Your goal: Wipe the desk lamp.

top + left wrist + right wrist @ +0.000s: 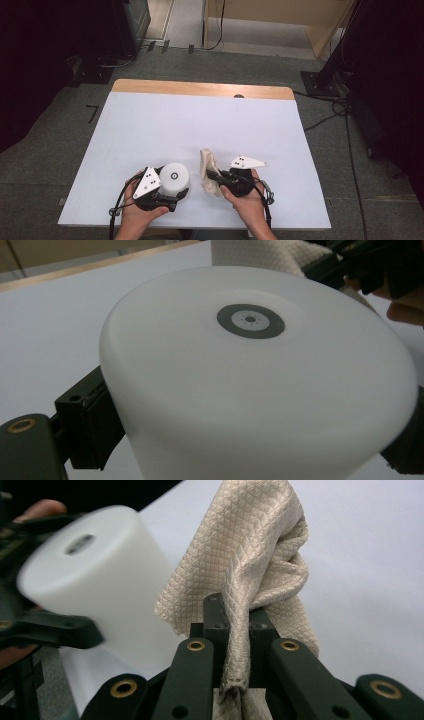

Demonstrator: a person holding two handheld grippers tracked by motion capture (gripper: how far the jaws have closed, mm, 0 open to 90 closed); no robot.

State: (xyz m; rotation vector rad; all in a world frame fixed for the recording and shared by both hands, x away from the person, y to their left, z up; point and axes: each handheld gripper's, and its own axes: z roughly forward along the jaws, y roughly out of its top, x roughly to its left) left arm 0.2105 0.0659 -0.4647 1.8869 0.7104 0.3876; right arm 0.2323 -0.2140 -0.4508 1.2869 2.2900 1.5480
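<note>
On the white bench (150, 130), the left tool (176, 192) is clamped around a white matte plastic cylinder (174, 179), and just beside it the right tool (212, 176) is closed on a beige quilted cloth (209, 170).

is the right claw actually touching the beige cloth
Touching. The right gripper view shows the right claw shut on the beige cloth, a pinched fold running down between its jaws.

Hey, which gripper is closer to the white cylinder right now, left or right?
Left. The left gripper has its jaws clamped on the white cylinder. The right gripper sits just beside the cylinder, apart from it, pinching a beige cloth.
</note>
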